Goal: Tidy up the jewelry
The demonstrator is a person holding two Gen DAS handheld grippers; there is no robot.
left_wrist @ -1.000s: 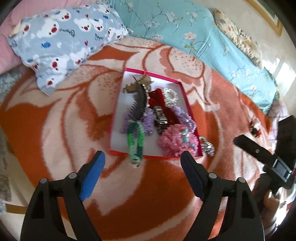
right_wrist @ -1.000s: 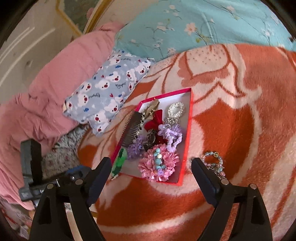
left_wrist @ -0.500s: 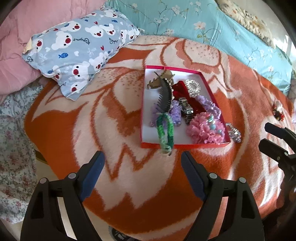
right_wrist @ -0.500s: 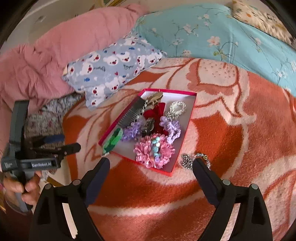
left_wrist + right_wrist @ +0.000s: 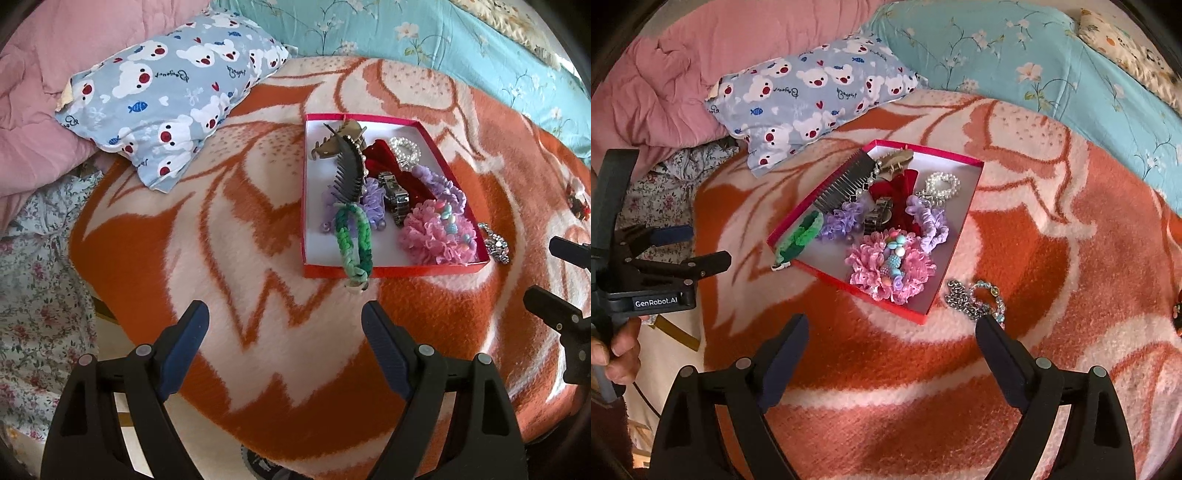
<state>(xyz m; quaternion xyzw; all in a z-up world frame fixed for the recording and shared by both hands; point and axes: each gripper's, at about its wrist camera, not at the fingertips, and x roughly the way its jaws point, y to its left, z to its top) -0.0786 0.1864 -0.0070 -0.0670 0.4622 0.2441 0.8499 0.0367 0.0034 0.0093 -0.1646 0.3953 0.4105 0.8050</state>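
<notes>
Both grippers hung over the orange-and-cream blanket (image 5: 258,229) with their jaws spread wide and nothing between them: the left gripper (image 5: 284,328) pointed at the near edge of the red tray (image 5: 391,271), and the right gripper (image 5: 890,332) sat just short of the tray's near corner. Most of the pieces lay inside the tray: a black comb (image 5: 842,184), a brown claw clip (image 5: 340,142), a red bow (image 5: 897,188), a pearl bracelet (image 5: 940,186), a watch (image 5: 397,197), purple scrunchies (image 5: 931,223) and a pink flower scrunchie (image 5: 892,267). A green braided band (image 5: 354,243) hung over the tray's near rim with its clasp end on the blanket ahead of the left gripper. A beaded bracelet and chain (image 5: 975,299) lay on the blanket outside the tray, just ahead of the right gripper's right finger, and a small red piece (image 5: 578,205) lay far off to the left gripper's right. I judged the sorting mostly done, with the strays left to gather; picking up the bracelet would call for lowering the right gripper over it and pinching without snagging the fleece, since the chain looked loose and likely to trail. Compared with a second earlier, both grippers had drawn back from the tray, which sat smaller and farther ahead, while the jaws kept the same wide spread and the items had not shifted.
</notes>
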